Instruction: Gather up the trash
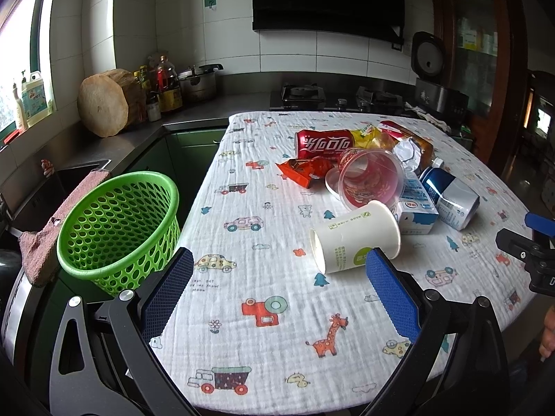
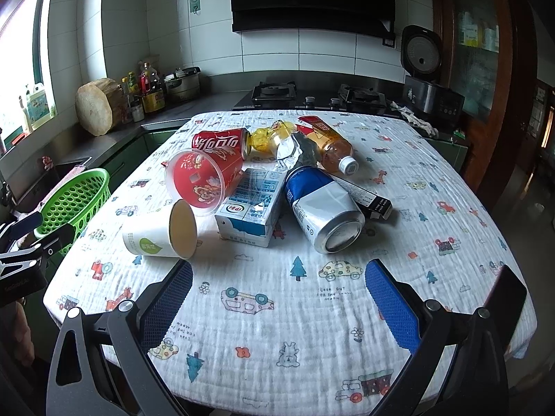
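A pile of trash lies on the patterned tablecloth (image 1: 263, 277): a white paper cup (image 1: 353, 242) on its side, a clear red-printed plastic cup (image 1: 371, 180), a red cola can (image 1: 324, 144), a milk carton (image 2: 248, 208), a blue-and-silver can (image 2: 322, 208), a tea bottle (image 2: 329, 144), a black box (image 2: 367, 199) and wrappers. A green perforated basket (image 1: 119, 225) stands left of the table. My left gripper (image 1: 277, 277) is open and empty, just short of the paper cup (image 2: 159, 234). My right gripper (image 2: 277, 287) is open and empty, in front of the cans.
A steel counter with a sink (image 1: 69, 180), a wooden chopping block (image 1: 104, 102), bottles and a pot (image 1: 199, 85) runs along the left and back. A gas hob (image 2: 312, 95) and a rice cooker (image 2: 426, 79) stand behind the table. A pink cloth (image 1: 52, 228) hangs beside the basket.
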Available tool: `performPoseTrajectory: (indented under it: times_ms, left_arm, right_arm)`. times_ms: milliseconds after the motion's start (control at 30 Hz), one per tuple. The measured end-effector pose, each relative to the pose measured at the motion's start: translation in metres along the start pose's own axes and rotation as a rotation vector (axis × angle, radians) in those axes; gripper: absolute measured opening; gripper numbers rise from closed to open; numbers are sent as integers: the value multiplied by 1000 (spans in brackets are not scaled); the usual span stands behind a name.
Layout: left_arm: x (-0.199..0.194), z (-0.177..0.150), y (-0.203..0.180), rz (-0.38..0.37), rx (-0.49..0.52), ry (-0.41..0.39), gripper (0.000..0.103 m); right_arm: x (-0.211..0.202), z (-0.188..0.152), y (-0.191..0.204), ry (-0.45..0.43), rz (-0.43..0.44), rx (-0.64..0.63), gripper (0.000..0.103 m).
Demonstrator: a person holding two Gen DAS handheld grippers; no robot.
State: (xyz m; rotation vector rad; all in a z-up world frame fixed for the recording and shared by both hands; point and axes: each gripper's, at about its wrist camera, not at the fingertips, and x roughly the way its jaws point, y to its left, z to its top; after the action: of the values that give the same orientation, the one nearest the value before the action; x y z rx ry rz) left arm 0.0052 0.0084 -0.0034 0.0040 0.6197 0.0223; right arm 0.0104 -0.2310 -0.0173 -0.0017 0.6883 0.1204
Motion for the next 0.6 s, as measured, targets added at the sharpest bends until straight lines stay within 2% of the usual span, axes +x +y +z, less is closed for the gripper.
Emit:
performPoseTrajectory:
  times_ms: [167,367,600]
  left_arm:
    - [6,0,1,-2,20,4,98]
    - [15,-1,-1,-44,71,22,98]
    - [25,1,-11,-160,188,26,98]
  right_arm:
    - [4,3,2,7,2,-12,97]
    - [12,7,-7,26,15,-39,97]
    - [24,14,-23,59,42,-52,97]
